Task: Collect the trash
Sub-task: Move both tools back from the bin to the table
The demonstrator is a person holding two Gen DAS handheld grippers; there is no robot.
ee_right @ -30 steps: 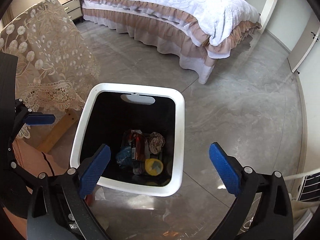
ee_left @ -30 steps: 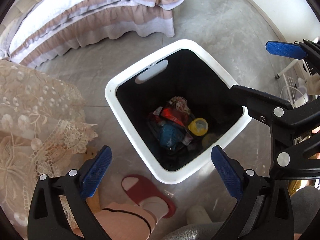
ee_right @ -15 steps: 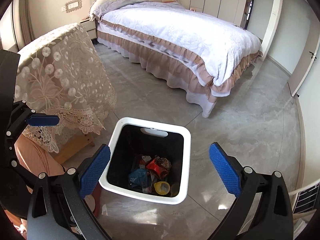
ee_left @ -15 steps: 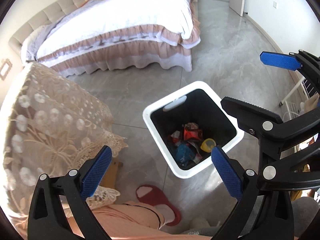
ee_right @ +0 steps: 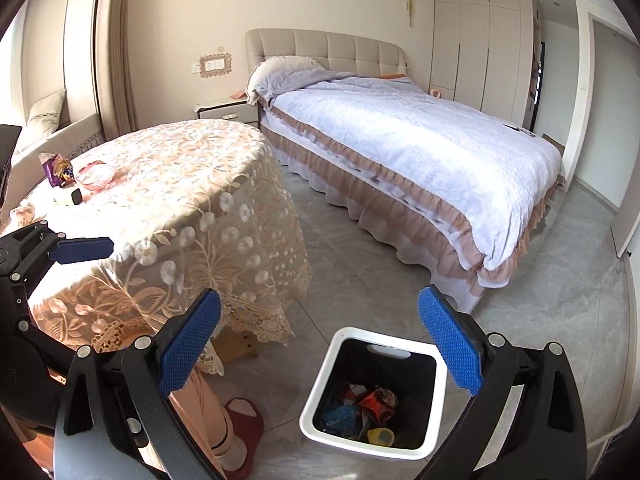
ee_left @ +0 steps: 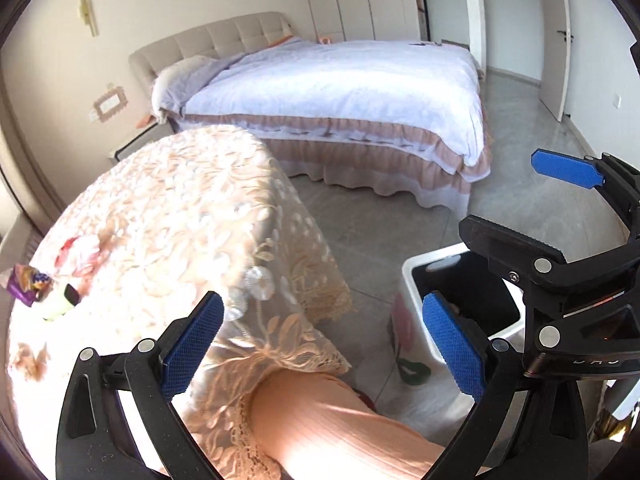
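A white bin with a black inside [ee_right: 320, 392] stands on the floor and holds several pieces of trash [ee_right: 360, 404]; its rim also shows in the left wrist view [ee_left: 412, 280]. On the lace-covered table [ee_right: 180, 200] lie a purple wrapper [ee_right: 56, 170], a pink crumpled piece [ee_right: 94, 174] and a pale tube with a black cap [ee_right: 68, 198]; the wrapper [ee_left: 28, 286] and tube [ee_left: 60, 304] also show in the left wrist view. My left gripper [ee_left: 320, 344] and right gripper [ee_right: 318, 344] are both open, empty, raised above table and bin.
A bed [ee_right: 420, 160] with a ruffled skirt fills the far side. A person's leg [ee_left: 328, 432] and a red slipper [ee_right: 244, 420] are below me between table and bin. A nightstand [ee_right: 224, 110] stands by the headboard. Wardrobes [ee_right: 480, 40] line the back wall.
Both grippers have lifted and tilted up from looking down into the bin. The table top with its trash has come into view; the bin has dropped low in both views.
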